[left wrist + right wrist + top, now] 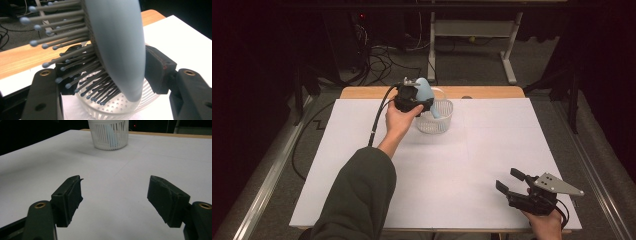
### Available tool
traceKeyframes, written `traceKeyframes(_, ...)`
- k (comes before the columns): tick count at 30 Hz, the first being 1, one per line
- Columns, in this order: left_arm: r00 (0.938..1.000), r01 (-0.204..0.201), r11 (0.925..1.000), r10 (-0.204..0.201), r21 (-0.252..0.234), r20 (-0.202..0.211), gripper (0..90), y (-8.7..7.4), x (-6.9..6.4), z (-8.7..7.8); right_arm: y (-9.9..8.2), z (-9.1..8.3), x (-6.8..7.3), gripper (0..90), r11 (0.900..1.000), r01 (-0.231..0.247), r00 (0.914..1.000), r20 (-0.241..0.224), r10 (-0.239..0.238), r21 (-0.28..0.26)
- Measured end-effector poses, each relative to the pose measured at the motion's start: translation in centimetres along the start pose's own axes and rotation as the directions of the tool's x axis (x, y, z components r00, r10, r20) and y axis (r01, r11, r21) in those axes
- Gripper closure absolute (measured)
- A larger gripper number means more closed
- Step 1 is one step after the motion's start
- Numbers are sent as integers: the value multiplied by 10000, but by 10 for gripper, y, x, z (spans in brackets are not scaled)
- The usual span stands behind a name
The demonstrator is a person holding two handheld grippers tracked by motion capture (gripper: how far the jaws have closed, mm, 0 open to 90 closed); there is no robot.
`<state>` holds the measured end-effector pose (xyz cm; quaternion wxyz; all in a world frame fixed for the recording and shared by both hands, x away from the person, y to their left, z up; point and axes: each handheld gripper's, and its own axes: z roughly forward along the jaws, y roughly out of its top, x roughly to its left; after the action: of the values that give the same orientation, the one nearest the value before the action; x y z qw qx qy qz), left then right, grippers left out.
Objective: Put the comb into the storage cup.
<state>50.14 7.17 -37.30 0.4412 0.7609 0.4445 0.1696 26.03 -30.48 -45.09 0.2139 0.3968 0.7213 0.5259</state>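
Dim room, bright white tabletop (close-up brush blurred).

The hairbrush (120, 47) is pale blue-grey, its bristles (75, 62) grey with small rounded blue-grey tips. The basket (435, 119) near the far edge of the tabletop is white and translucent, its wall a pattern of thin upright slats and its floor dotted with small round holes. The tabletop (452, 165) is covered in plain white, with a light brown wooden strip showing along its far edge. The left gripper (412, 98) is black, with brass-coloured rings on its arms; a thin red line marks one pad. The right gripper (512, 182), near the right front corner, is black with a grey three-cornered plate. The sleeve (357, 200) is dark olive green. The floor (472, 65) is dark grey.
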Motion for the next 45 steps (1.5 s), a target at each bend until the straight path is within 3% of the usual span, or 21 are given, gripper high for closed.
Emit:
traceKeyframes(12,10000,-3,9996,4,270,-56,346,-5,6,-3,0,0,0,282,10000,15,10000,26,-15,34)
traceKeyframes(19,9995,316,9994,-314,165,-78,336,-11,11,-5,0,0,0,283,10000,17,10000,18,-17,14)
traceKeyframes(45,9990,444,9982,-447,393,63,316,-19,18,-6,0,0,0,283,10000,-8,10000,36,8,45)
